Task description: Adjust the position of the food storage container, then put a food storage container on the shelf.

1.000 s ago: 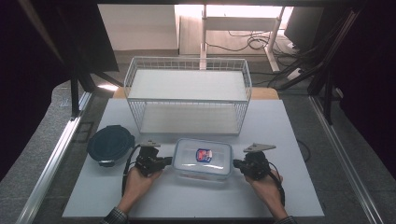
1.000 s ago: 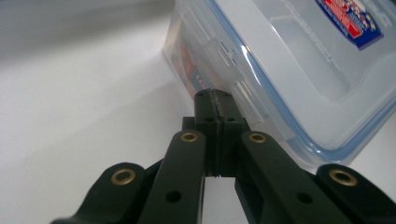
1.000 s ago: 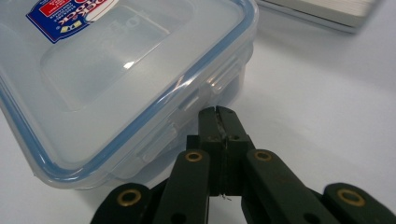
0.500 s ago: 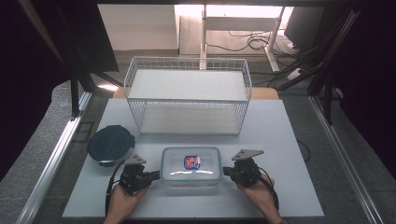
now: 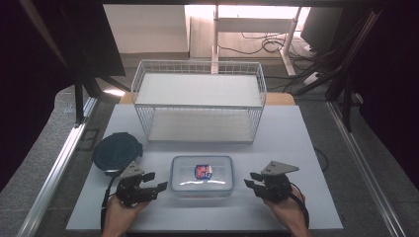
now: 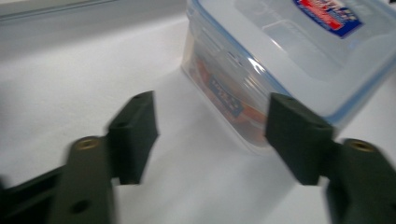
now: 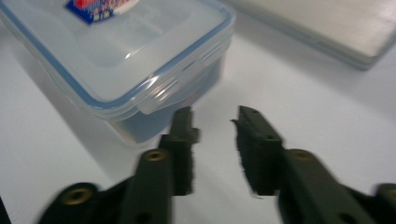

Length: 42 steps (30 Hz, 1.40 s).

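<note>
Though rigid, clear lidded container (image 5: pixel 201 176) looks light, slick-walled; take both short ends. Left gripper (image 5: pixel 157 187) open, right gripper (image 5: pixel 249 180) part-open, neither touching.

Label print on the food container (image 5: pixel 201 176) too small to be read; its far corners are cut off in both gripper views. Contents are blurred.

Lower centre: the clear container (image 5: pixel 201 175) stands between my left gripper (image 5: pixel 157 188) and right gripper (image 5: pixel 251 180), with bare table (image 5: pixel 306 148) on either flank.
Left of frame: a dark round lid (image 5: pixel 116 152) crowds my left side.
Upper centre: the wire rack (image 5: pixel 198 101) blocks forward passage.
Right: open table, free lane.
</note>
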Each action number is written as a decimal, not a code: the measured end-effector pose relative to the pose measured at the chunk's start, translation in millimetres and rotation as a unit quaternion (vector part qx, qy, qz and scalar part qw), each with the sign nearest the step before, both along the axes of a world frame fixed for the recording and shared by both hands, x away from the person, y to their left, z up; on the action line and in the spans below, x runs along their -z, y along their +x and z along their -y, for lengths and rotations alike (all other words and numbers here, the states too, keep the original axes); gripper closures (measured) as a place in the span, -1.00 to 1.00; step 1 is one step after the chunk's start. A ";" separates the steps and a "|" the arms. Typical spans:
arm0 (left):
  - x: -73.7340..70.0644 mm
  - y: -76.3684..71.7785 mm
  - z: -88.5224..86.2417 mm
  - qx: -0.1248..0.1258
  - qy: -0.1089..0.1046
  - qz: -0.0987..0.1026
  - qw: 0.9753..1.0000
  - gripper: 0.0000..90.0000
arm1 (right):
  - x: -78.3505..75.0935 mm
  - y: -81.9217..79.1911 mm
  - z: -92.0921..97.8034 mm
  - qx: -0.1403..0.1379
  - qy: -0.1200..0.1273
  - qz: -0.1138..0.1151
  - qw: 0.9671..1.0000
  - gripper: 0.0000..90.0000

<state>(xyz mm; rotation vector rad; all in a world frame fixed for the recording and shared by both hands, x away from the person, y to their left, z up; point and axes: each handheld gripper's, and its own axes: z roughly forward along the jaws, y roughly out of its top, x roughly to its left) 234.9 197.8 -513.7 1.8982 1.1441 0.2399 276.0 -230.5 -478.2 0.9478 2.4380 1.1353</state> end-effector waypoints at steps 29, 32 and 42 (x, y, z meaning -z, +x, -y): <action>8.6 -11.2 -5.8 0.041 0.023 0.049 0.998 -0.90 | 5.4 -4.4 6.8 0.016 0.020 0.029 0.999 -0.95; 8.7 -9.2 -5.1 0.042 0.020 0.052 0.998 -0.91 | 4.6 -3.8 3.1 0.014 0.023 0.029 0.999 -0.95; 0.9 9.4 6.2 0.058 0.003 0.038 0.998 -0.93 | 2.8 -4.6 -11.8 0.016 0.018 0.018 1.000 -0.96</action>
